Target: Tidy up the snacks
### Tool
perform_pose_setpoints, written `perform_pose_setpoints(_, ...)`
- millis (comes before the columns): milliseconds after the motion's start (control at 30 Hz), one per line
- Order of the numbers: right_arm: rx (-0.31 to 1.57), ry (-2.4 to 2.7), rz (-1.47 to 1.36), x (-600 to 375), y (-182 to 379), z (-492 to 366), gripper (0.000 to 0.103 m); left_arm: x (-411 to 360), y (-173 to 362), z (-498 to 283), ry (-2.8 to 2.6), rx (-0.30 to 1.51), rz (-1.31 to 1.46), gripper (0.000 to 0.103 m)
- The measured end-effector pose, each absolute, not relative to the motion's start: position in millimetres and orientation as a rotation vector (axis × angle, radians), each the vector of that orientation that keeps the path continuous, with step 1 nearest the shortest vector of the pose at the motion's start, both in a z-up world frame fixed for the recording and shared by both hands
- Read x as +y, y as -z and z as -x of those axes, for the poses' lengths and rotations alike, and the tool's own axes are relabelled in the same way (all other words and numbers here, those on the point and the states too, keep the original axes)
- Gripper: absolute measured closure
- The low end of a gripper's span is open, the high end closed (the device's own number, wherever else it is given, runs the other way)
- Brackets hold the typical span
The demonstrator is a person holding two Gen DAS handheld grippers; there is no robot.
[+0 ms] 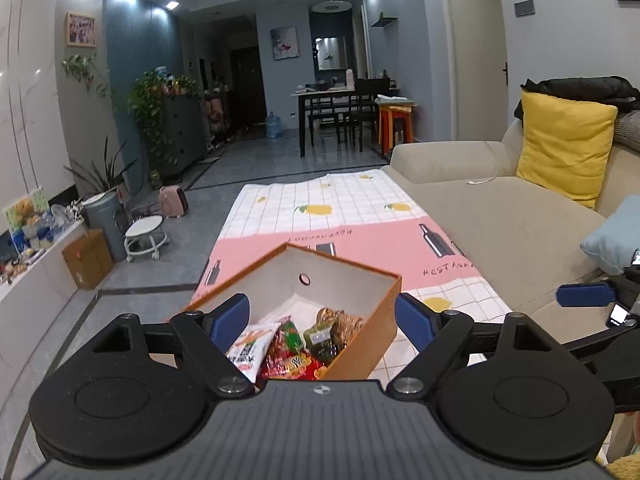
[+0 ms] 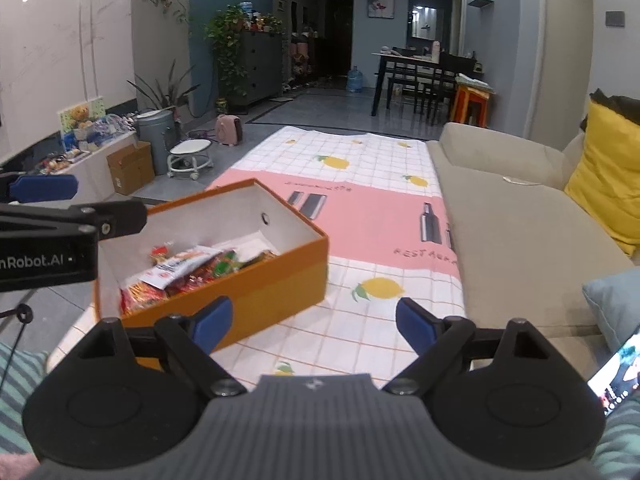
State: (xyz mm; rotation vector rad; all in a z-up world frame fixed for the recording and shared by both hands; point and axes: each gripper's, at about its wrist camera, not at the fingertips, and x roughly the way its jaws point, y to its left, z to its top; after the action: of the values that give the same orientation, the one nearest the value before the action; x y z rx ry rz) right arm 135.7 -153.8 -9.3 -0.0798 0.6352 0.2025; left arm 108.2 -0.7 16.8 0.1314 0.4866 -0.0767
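Living-room table under a lemon-print cloth (image 2: 360,320) carries the orange box (image 2: 256,288), snack packets (image 1: 288,344) heaped at its near end. Its long axis runs away and rightward. Directly above hangs the left hand-held gripper (image 1: 322,322), jaws spread, nearer than the right hand-held gripper (image 2: 314,326), also spread, just right of the box.

The right gripper (image 2: 314,322) hangs with its blue fingers (image 2: 414,326) spread wide over the lemon-print cloth (image 2: 372,200), gripping nothing. Just to its left sits the orange box (image 2: 256,284), snack packets (image 2: 188,270) piled inside. The left gripper (image 2: 44,188) reaches in beside the box.
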Motion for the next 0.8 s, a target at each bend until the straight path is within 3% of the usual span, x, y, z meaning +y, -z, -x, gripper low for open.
perform_pose_setpoints(800,0.697,-0.209,0.055,-152,33,-150,0.017,10,12,-115,0.031,0.638,-0.09,0.007)
